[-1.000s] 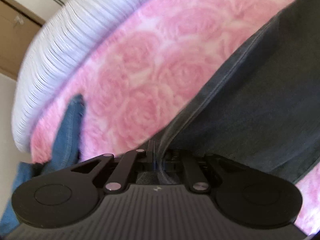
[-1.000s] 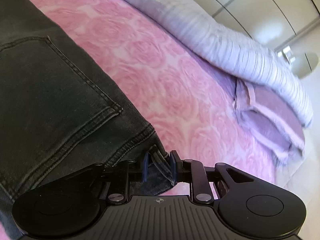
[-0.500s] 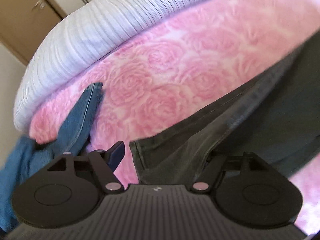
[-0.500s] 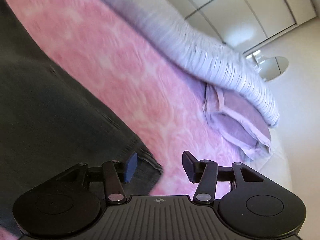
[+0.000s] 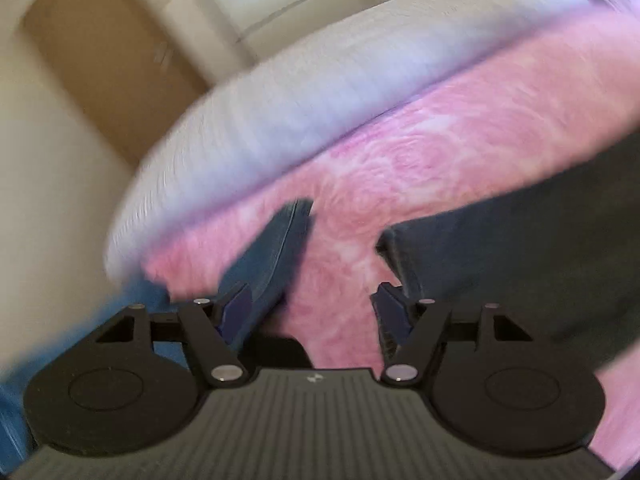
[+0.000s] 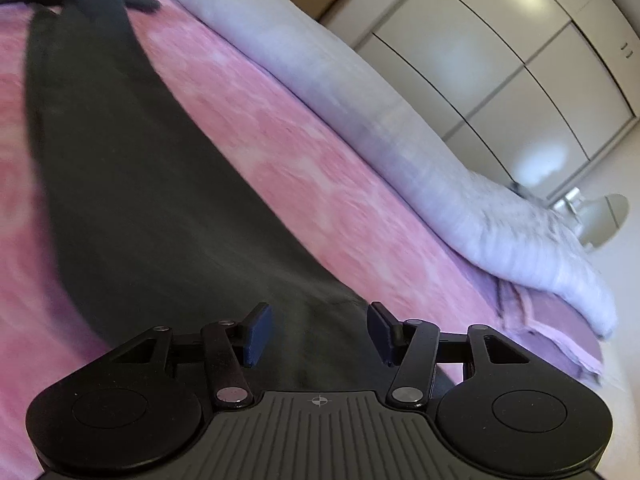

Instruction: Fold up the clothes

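Observation:
Dark grey jeans (image 5: 520,260) lie flat on the pink rose blanket (image 5: 400,168); their near end sits just right of my left gripper (image 5: 316,312). Its jaws are apart and closing, with only blanket showing between them. A blue pair of jeans (image 5: 276,248) lies crumpled to the left of it. In the right wrist view the dark jeans (image 6: 140,200) stretch from the far left down under my right gripper (image 6: 320,332). Its jaws are opening, and the cloth lies below the gap with neither pad pressing on it. Both views are blurred by motion.
A pale lilac duvet (image 6: 360,100) is rolled along the far side of the bed, with a purple pillow (image 6: 560,344) under its end. White wardrobe doors (image 6: 520,60) stand beyond. A wooden door (image 5: 100,60) shows behind the bed in the left wrist view.
Both grippers were shut on edges of the dark jeans, then let go and opened. The left one has swung away towards the blue jeans; the right has drawn back along the dark jeans.

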`<state>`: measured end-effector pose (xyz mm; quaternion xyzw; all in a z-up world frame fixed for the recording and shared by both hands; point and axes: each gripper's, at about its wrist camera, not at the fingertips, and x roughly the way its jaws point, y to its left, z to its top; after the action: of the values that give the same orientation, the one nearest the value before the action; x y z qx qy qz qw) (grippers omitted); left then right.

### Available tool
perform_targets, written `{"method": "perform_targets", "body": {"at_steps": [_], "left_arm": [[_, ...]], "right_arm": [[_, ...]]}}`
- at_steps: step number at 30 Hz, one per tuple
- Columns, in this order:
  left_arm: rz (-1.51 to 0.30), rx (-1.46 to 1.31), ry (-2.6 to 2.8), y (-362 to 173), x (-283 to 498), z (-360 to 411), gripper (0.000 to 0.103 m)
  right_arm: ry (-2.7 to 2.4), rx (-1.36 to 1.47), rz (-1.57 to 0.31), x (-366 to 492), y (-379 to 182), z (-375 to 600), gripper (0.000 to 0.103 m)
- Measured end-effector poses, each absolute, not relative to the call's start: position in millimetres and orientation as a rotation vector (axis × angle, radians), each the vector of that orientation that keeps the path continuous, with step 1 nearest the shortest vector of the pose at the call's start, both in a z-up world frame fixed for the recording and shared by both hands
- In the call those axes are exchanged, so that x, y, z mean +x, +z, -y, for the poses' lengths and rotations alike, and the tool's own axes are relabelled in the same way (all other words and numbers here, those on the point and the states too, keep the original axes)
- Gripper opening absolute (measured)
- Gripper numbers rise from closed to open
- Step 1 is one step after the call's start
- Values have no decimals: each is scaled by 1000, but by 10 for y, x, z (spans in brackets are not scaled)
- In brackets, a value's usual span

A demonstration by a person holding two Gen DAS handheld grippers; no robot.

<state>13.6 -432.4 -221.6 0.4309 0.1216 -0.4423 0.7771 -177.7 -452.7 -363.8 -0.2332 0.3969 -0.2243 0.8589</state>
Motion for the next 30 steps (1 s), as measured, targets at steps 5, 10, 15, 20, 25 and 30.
{"method": "perform_targets", "body": {"at_steps": [5, 10, 15, 20, 25, 30], "left_arm": [[-209, 1227, -1186, -2751, -235, 4269, 49], [-120, 1445, -1209, -3214, -318, 4463, 55], [-10, 1487, -1189, -3306, -270, 4698, 75], [-67, 1436, -1113, -3019, -201, 4694, 21], [-123, 1326, -1061, -2722, -169, 4423, 20], [-33, 1418, -1072, -2980, -396, 4218, 34]], "right_arm": [[-406, -456, -809, -1565, -3758, 4169, 54], [-385, -469, -806, -1376, -3874, 3983, 54], [-396, -452, -796, -1318, -3897, 3982, 54], [-408, -456, -783, -1362, -3866, 3956, 54], [-417, -454, -755, -1469, -3806, 3886, 54], [-415, -429, -752, -1538, -3842, 3808, 54]]}}
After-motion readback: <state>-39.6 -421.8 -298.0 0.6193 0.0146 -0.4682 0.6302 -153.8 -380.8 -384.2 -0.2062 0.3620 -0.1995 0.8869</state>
